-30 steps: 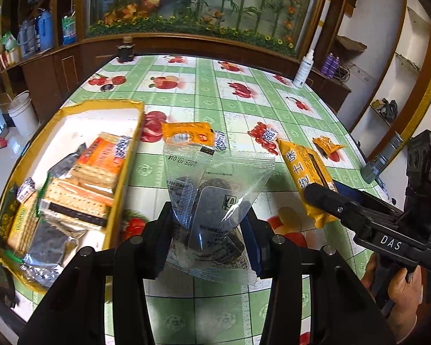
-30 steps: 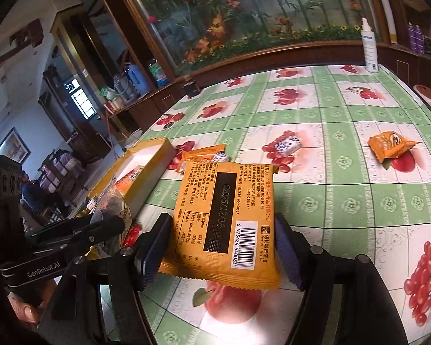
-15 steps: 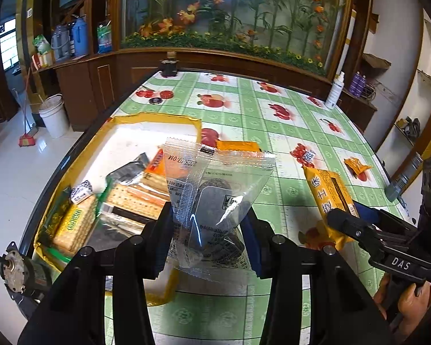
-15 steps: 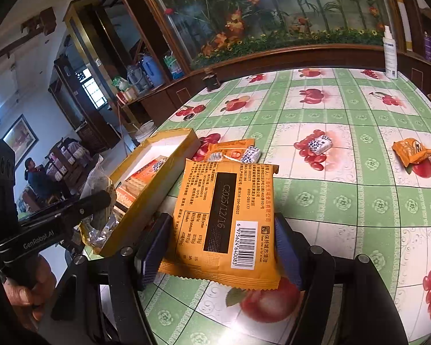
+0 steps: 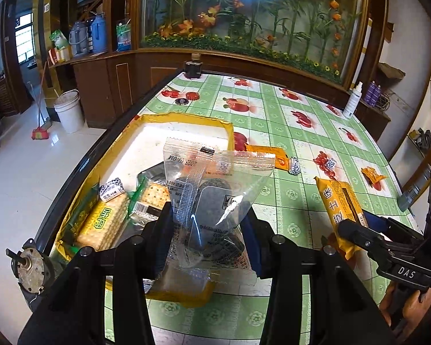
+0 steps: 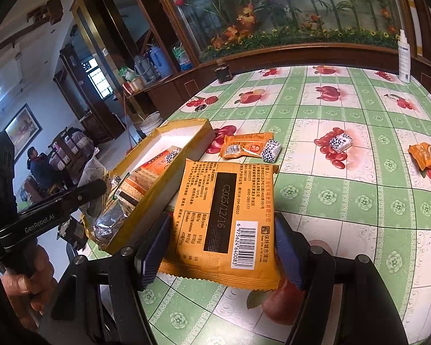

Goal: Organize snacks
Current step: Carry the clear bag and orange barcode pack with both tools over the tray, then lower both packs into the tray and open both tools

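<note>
The left gripper (image 5: 207,235) is pinching a clear cookie packet (image 5: 212,198) above the yellow tray (image 5: 184,118); the right gripper (image 6: 219,247) is clamping an orange snack pack (image 6: 224,224) beside it. Releasing low over bare tray floor should be keeping packets flat.

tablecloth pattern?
Green-and-white checked plastic tablecloth with red fruit prints; clearest in right wrist view.

Green-and-white checked tablecloth (image 6: 327,195) with red fruit prints. Yellow-walled box (image 5: 186,118), white inside. Orange packet (image 6: 224,221) with a black band and white barcode patch. Clear wrapper (image 5: 212,189) over dark contents. White sweets with black spots (image 6: 340,142). Black grippers, blue pads (image 6: 152,247).
</note>
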`<control>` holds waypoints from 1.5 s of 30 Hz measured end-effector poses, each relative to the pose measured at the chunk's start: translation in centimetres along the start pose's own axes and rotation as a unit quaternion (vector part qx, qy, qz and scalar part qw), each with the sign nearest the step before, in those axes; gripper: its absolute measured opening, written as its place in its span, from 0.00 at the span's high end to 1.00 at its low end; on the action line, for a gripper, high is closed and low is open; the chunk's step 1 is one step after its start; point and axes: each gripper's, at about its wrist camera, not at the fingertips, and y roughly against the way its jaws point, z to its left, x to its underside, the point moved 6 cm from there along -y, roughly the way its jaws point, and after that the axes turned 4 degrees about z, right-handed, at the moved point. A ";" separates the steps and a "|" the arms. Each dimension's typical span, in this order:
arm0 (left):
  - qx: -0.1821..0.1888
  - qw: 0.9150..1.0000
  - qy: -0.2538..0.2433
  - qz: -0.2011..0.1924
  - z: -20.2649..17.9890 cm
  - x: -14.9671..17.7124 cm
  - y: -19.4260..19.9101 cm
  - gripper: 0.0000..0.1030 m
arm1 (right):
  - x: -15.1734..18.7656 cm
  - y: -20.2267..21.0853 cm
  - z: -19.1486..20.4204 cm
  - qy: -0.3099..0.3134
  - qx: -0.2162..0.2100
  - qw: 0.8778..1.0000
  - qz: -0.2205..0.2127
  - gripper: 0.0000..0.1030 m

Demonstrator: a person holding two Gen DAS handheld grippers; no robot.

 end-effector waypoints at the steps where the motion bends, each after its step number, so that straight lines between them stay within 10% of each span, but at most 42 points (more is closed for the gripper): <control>1: -0.001 1.000 0.003 0.001 0.3 0.0 -0.1 0.58 | -0.1 -0.2 0.2 0.003 -0.001 1.000 0.001 0.31; 24: -0.041 0.997 0.060 0.020 7.5 -2.0 -3.5 0.58 | -6.6 -10.3 10.7 0.082 -0.073 0.993 0.033 0.31; 45: -0.069 0.991 0.091 0.066 11.5 -5.0 -9.9 0.58 | -11.2 -20.0 11.0 0.075 -0.052 0.993 0.076 0.31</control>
